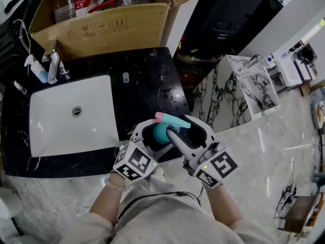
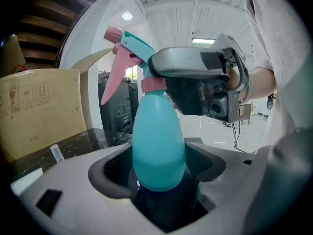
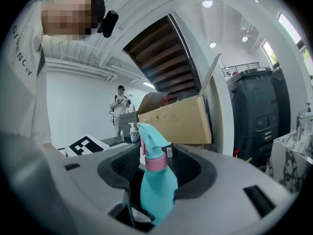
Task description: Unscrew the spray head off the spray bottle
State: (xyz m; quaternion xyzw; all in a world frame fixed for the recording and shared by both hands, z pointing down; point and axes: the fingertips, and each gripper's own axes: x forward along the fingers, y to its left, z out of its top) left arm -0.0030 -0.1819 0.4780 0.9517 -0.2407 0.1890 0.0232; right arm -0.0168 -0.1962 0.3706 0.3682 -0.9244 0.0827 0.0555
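A teal spray bottle [image 1: 161,132] with a teal spray head [image 1: 172,121], pink trigger and pink collar [image 2: 154,84] is held upright over the counter's front edge. My left gripper [image 1: 155,139] is shut on the bottle's round body [image 2: 159,146], which sits in the notches of both jaws. My right gripper [image 1: 177,128] reaches in from the right at neck height. In the right gripper view its jaws stand on either side of the collar [image 3: 156,163] with a gap on each side, so it is open around the neck.
A white sink [image 1: 51,136] is set in the black marble counter [image 1: 147,80]. An open cardboard box [image 1: 101,27] stands behind it, with small bottles [image 1: 40,70] at the back left. A marble-topped table [image 1: 254,83] is to the right.
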